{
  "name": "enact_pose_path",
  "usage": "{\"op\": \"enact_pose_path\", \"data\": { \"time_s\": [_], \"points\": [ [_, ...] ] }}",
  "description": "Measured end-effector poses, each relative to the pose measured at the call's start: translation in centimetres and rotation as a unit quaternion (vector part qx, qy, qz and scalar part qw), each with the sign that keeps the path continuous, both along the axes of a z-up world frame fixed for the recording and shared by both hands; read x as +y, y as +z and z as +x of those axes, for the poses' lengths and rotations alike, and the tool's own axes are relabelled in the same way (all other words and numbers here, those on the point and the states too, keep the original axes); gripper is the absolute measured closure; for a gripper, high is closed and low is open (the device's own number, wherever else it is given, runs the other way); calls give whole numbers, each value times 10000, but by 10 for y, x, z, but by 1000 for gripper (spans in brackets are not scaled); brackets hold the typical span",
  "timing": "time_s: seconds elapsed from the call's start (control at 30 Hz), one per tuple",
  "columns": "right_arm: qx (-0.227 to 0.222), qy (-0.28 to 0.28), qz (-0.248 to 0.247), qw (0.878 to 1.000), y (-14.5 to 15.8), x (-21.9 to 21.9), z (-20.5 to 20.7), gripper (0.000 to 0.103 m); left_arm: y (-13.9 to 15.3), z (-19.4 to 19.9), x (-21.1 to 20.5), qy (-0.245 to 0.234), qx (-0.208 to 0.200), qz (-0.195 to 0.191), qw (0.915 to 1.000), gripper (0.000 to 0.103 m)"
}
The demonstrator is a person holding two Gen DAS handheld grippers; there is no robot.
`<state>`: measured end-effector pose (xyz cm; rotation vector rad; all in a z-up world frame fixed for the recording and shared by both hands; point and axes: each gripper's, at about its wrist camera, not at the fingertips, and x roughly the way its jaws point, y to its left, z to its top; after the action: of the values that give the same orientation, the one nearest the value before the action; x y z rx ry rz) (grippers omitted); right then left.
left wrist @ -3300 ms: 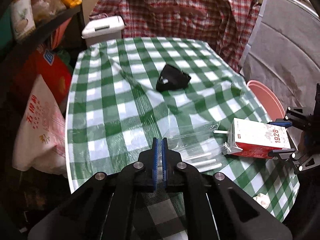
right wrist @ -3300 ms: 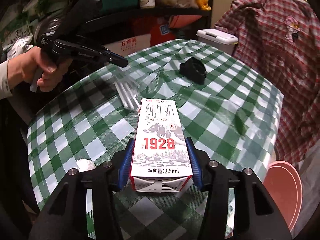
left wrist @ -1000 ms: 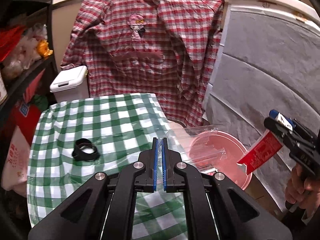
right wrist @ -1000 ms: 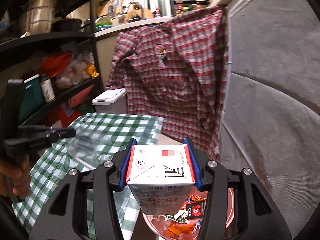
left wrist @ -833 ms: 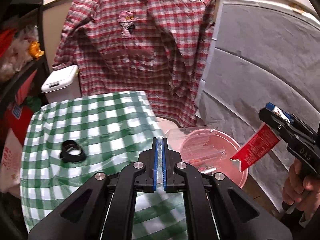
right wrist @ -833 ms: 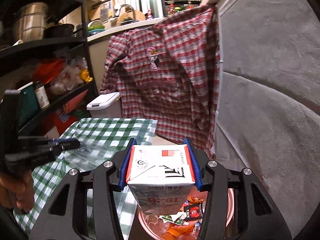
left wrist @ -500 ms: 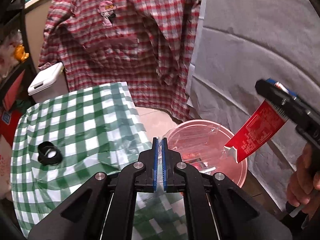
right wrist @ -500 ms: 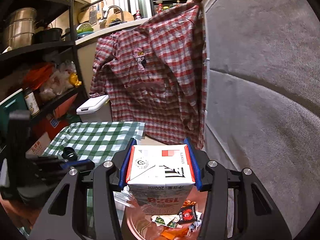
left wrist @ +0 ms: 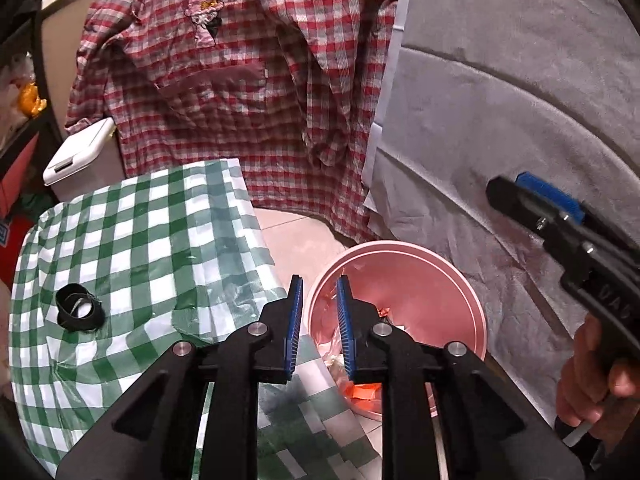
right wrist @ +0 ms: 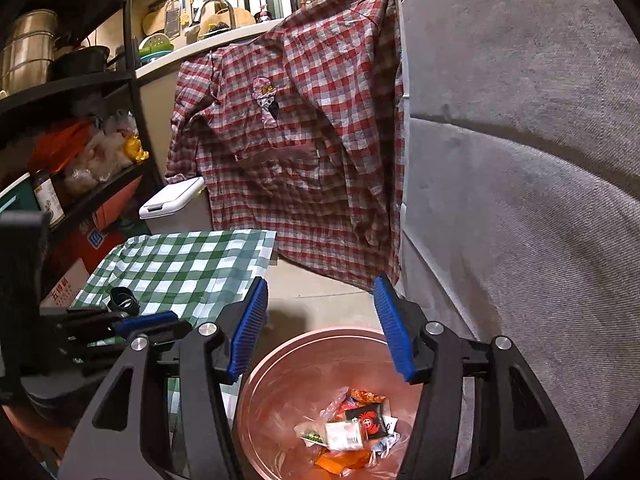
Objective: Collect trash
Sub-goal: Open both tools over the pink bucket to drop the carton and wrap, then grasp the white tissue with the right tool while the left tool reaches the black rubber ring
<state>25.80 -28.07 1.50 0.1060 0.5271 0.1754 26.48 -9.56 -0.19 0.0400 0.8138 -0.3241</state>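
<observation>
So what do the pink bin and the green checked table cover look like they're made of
Pink bin: likely plastic, with a smooth, evenly coloured wall, a soft sheen and a thin moulded rim.
Green checked table cover: probably thin vinyl or plastic sheet rather than cloth, glossy, with highlights along sharp creases and puckers.

Tablecloth (left wrist: 132, 240): green-and-white check. Hanging shirt (left wrist: 240, 80): red, white and grey plaid, pink embroidered patch on the chest. Trash bin (left wrist: 476, 308): pink, holding orange, red, black and white wrappers (right wrist: 352, 428). Lidded bin (left wrist: 76, 152): white. Ring-shaped object (left wrist: 78, 312) on the tablecloth: black. Gripper pads (left wrist: 294, 316): blue on black frames.
</observation>
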Motion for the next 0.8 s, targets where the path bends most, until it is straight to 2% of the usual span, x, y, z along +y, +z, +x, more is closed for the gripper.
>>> {"op": "enact_pose_path", "data": {
  "time_s": [0.2,0.43,0.53,0.6,0.67,0.8],
  "points": [
    [-35,149,-84,9998,2,11,-6,47,13,-9,22,91,-155,-42,9998,85],
    [-111,555,-54,9984,10,39,-25,48,42,-31,82,349,-453,-108,9983,85],
    [-72,838,2,9965,9,55,-34,58,54,-43,116,535,-586,-145,9967,85],
    [-18,1127,-4,9936,7,73,-45,72,63,-54,137,676,-680,-151,9953,85],
    [13,1405,-44,9901,5,90,-56,80,70,-64,157,804,-760,-141,9938,85],
    [56,1933,-38,9811,2,122,-83,81,82,-84,194,1073,-875,-111,9903,85]
  ]
}}
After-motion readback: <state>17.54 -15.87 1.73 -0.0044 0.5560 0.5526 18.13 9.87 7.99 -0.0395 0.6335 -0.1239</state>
